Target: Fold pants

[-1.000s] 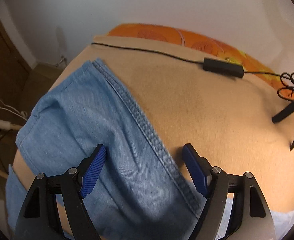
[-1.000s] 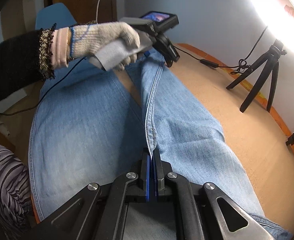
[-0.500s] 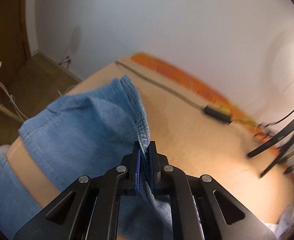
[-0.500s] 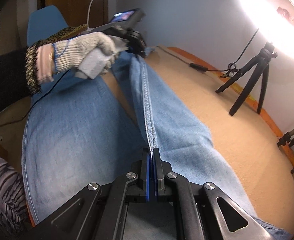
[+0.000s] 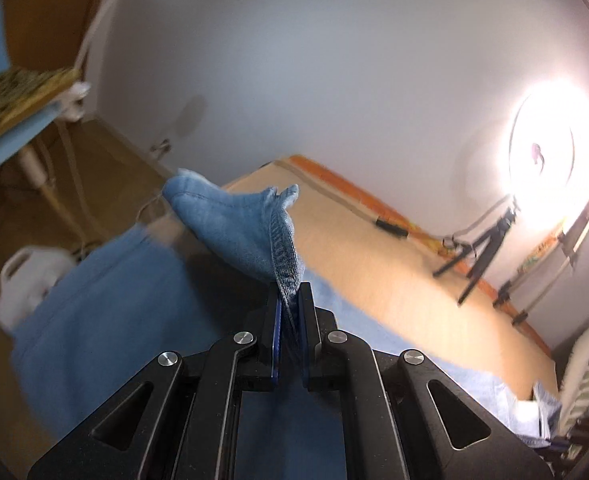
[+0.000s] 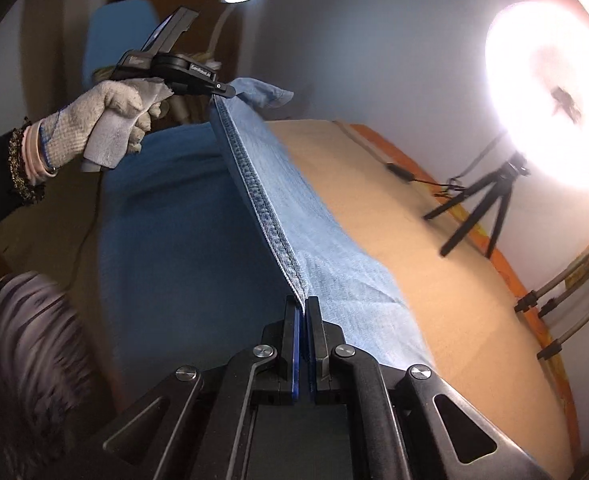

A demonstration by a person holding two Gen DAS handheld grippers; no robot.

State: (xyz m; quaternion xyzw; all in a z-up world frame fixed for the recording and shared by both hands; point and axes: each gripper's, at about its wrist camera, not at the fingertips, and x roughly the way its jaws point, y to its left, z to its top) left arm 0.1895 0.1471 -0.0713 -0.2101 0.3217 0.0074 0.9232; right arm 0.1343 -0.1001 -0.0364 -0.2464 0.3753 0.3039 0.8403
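Right gripper [image 6: 303, 312]: fingers clenched on the seam of the pants [image 6: 334, 264], near edge. Seam is held taut and raised above the tan surface [image 6: 434, 248], running away to the left gripper [image 6: 218, 90], carried by a gloved hand [image 6: 102, 120]. Left gripper [image 5: 289, 304]: fingers clamped on the hem end, cuff lifted. A ring light [image 6: 550, 92] on a tripod [image 6: 478, 200] is seen farthest

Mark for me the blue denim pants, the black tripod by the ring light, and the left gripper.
Blue denim pants [image 6: 266, 216], right wrist view: on the raised stitched side seam.
Black tripod [image 6: 482, 204], right wrist view: on its spread legs.
Left gripper [image 5: 290, 308], left wrist view: between the fingertips shut on the denim seam.
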